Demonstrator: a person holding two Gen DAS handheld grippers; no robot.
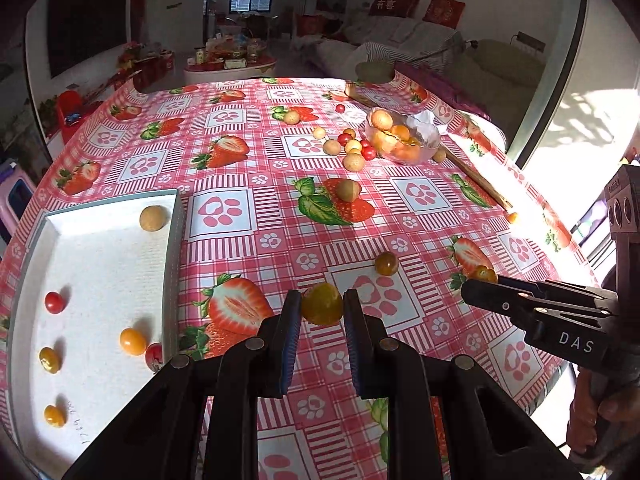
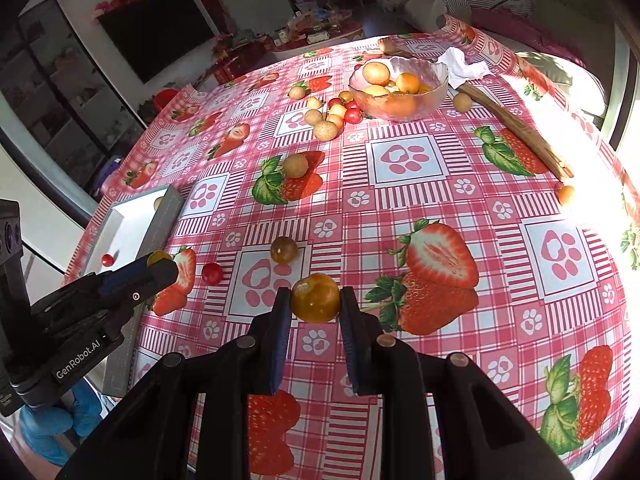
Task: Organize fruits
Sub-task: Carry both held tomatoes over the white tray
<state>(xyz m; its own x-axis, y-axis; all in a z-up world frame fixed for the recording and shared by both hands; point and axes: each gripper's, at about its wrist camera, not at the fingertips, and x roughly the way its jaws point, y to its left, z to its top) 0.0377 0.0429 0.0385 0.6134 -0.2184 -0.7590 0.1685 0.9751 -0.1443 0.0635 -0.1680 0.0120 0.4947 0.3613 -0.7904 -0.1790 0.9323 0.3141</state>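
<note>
My left gripper [image 1: 322, 306] is shut on a yellow-green cherry tomato [image 1: 322, 305], held above the tablecloth just right of the white tray [image 1: 96, 264]. My right gripper [image 2: 315, 300] is shut on an amber cherry tomato [image 2: 315, 298] over the middle of the table. Each gripper shows in the other's view: the right one [image 1: 476, 280] at the right with its tomato, the left one [image 2: 162, 266] at the left near the tray [image 2: 132, 216]. The tray holds several small fruits, among them a red tomato [image 1: 54, 302] and a tan longan [image 1: 153, 218].
A glass bowl [image 2: 400, 84] with orange fruits stands at the far side, with loose longans and tomatoes [image 2: 328, 116] beside it. A lone longan [image 2: 296, 165], a dark tomato [image 2: 284, 249] and a red tomato [image 2: 212, 273] lie mid-table. A wooden stick [image 2: 516, 128] runs along the right edge.
</note>
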